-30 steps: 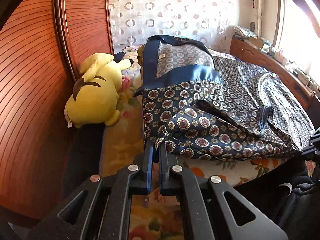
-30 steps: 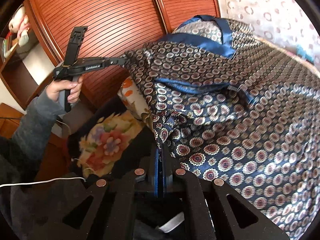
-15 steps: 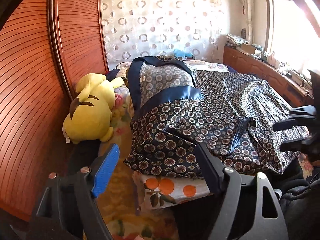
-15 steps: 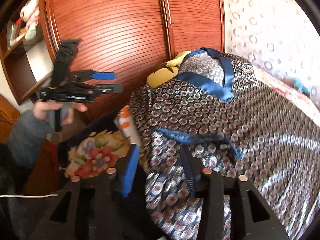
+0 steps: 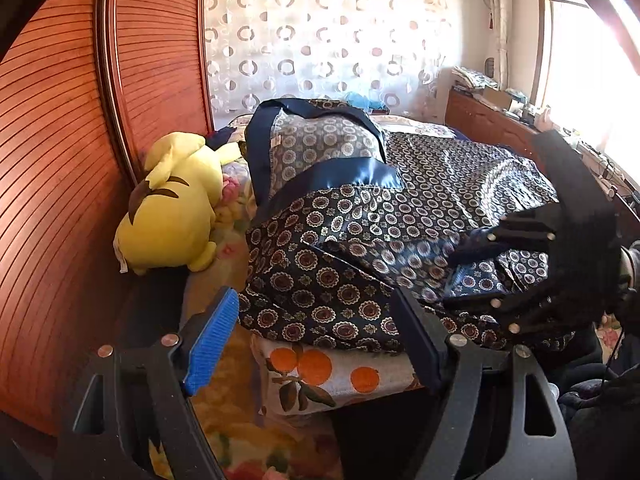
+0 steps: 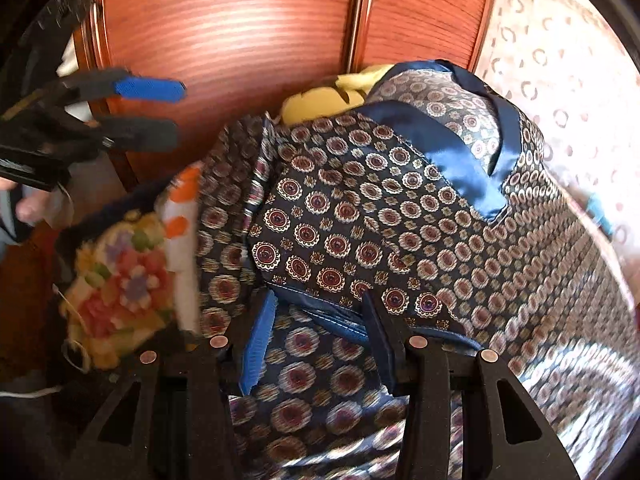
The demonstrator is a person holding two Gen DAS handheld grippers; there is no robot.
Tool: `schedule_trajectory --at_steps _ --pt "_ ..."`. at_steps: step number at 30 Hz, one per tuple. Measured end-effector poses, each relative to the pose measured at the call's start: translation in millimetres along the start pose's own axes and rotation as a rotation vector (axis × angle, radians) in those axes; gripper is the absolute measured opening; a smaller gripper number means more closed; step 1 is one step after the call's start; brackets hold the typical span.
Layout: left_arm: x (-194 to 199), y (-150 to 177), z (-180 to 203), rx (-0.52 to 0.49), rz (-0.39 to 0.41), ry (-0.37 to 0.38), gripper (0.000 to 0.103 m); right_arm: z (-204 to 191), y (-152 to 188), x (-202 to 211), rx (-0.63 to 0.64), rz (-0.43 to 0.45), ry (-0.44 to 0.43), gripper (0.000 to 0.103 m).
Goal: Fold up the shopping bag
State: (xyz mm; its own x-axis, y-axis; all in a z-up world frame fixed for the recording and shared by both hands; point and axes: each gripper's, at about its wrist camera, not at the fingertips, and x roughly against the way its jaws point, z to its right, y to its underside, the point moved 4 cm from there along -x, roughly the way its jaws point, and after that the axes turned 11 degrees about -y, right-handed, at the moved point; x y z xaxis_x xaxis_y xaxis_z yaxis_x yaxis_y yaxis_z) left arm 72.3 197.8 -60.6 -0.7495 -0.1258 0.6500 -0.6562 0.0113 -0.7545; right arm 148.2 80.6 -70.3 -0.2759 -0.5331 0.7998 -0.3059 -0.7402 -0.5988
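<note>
While one shopping bag [image 5: 360, 240], dark blue with medallion print and satin trim, lies spread on the bed [image 5: 320, 368] with its near edge at the mattress corner, your left gripper [image 5: 316, 336] hangs wide apart and empty just off that edge. Your right gripper [image 6: 320, 332] stands partly spread above a blue-bound fold of the bag, pads not pressing cloth. Beside the bag: one yellow plush toy [image 5: 172, 208] against the wooden wardrobe [image 5: 60, 160]; free room shows only along the floral strip between toy and bag.
</note>
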Motion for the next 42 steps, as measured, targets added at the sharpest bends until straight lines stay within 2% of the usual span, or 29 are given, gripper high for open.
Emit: schedule_trajectory --at_steps 1,3,5,7,11,13,16,18,25,30,32,34,38,42 --pt "-0.4 -1.3 -0.4 -0.002 0.000 0.000 0.079 2.9 -3.4 -2.0 -0.001 -0.008 -0.002 0.046" --pt "0.8 -4.4 -1.9 -0.006 0.006 -0.007 0.079 11.0 -14.6 -6.1 -0.006 -0.014 -0.016 0.019" --pt "4.0 -7.8 -3.7 -0.003 0.017 -0.007 0.079 23.9 -25.6 -5.5 -0.004 0.002 0.002 0.009" --pt "6.2 -9.8 -5.0 0.002 0.023 -0.008 0.079 39.4 -35.4 -5.6 -0.022 0.019 0.042 0.007" --pt "5.7 -13.5 -1.7 0.009 0.029 0.006 0.079 87.7 -52.4 -0.1 -0.159 0.071 0.180 0.007" --pt "1.6 -15.8 3.1 0.004 0.027 0.016 0.079 99.2 -54.6 7.2 -0.207 0.102 0.187 0.007" --pt "-9.7 -21.1 14.4 -0.010 0.015 0.024 0.079 108.2 -53.1 17.9 -0.237 0.138 0.187 0.010" --pt "-15.7 -25.1 21.1 -0.017 0.010 0.027 0.079 110.9 -46.8 24.0 -0.254 0.155 0.170 0.018" --pt "-37.9 -43.9 42.0 -0.018 -0.005 0.035 0.079 100.7 0.4 52.8 -0.283 0.164 0.100 0.030" --pt "-54.4 -59.1 60.1 -0.034 -0.009 0.002 0.079 110.7 25.1 47.4 -0.326 0.147 0.086 0.060" --pt "-59.7 -67.2 67.0 -0.042 -0.004 -0.014 0.085 117.3 30.5 46.0 -0.336 0.144 0.086 0.064" --pt "-60.9 -77.7 73.3 -0.045 0.017 -0.018 0.094 124.0 34.2 46.4 -0.340 0.147 0.094 0.065" --pt "-63.0 -100.2 82.9 -0.073 0.047 -0.010 0.102 138.8 29.2 54.4 -0.352 0.164 0.093 0.066" --pt "-71.1 -121.7 88.8 -0.100 0.062 -0.007 0.102 155.7 20.8 62.6 -0.351 0.185 0.101 0.066"
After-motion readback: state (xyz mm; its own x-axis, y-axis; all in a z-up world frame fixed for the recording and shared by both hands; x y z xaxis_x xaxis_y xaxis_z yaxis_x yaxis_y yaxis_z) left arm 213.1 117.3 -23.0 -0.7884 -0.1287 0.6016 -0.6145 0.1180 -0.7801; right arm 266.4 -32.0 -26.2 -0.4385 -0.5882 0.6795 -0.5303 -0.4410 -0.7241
